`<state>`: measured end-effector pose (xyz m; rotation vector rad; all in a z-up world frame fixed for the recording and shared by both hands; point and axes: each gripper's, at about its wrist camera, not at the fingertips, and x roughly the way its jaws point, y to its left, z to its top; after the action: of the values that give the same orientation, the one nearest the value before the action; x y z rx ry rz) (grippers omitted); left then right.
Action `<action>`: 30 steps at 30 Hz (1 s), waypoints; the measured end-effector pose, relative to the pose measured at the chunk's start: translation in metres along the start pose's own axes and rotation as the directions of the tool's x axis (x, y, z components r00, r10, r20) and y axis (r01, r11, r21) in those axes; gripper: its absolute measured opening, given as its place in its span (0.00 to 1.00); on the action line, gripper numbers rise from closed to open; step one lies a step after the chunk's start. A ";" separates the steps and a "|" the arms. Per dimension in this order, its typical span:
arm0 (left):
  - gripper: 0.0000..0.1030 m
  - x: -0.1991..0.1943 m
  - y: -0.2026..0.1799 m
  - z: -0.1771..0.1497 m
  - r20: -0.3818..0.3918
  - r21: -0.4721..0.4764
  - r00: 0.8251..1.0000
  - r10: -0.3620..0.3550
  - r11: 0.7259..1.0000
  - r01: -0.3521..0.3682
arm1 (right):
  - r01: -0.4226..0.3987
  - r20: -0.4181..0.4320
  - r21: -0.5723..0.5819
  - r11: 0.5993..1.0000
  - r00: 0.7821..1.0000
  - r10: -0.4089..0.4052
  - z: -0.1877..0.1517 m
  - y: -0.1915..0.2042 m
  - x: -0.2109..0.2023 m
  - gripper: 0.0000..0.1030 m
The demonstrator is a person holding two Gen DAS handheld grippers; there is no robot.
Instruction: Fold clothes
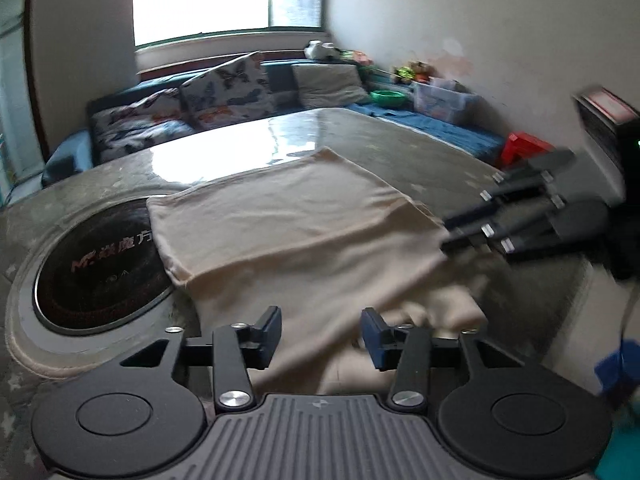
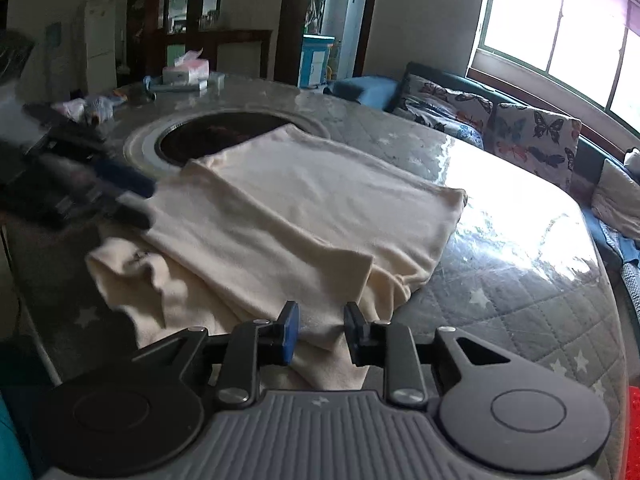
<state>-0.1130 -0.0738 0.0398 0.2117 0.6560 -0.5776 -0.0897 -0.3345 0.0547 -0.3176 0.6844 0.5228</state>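
Note:
A cream garment (image 1: 296, 232) lies partly folded on the grey quilted table cover (image 1: 420, 148), its upper layer flat and a rumpled layer showing below it. My left gripper (image 1: 322, 336) hovers open over the garment's near edge, with cloth under the gap. In the right wrist view the garment (image 2: 304, 208) spreads ahead, and my right gripper (image 2: 322, 332) stands open with the cloth's near edge between its fingers. Motion blurs each gripper in the other's view: the right gripper (image 1: 452, 240) at the garment's right corner, the left gripper (image 2: 132, 196) at its left edge.
A round black hob (image 1: 100, 264) is set into the table (image 2: 500, 280), and the garment's far corner overlaps it. A tissue box (image 2: 186, 70) and small items sit at the table's far side. Butterfly cushions (image 2: 536, 136) line a sofa. A red stool (image 1: 524, 146) stands beside the table.

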 end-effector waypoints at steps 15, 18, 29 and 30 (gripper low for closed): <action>0.54 -0.002 -0.039 -0.040 0.019 0.318 1.000 -0.010 0.948 0.003 | -0.056 -0.011 -0.116 0.992 0.998 0.055 -0.005 0.019 -0.035 0.46; 0.53 0.001 -0.040 -0.041 0.034 0.326 0.999 0.005 0.945 -0.016 | -0.067 -0.014 -0.139 0.988 0.998 0.066 -0.007 0.023 -0.038 0.51; 0.10 0.007 -0.023 -0.007 0.104 0.241 0.994 -0.031 0.970 0.005 | -0.118 -0.017 -0.231 0.966 0.993 0.117 -0.008 0.038 -0.038 0.63; 0.09 0.009 -0.017 -0.001 0.106 0.213 0.994 -0.030 0.977 0.007 | -0.116 -0.014 -0.239 0.964 0.993 0.116 -0.008 0.039 -0.036 0.65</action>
<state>-0.1175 -0.0909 0.0336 0.3723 0.4907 -0.6733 -0.1389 -0.3183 0.0690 -0.5063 0.6432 0.7200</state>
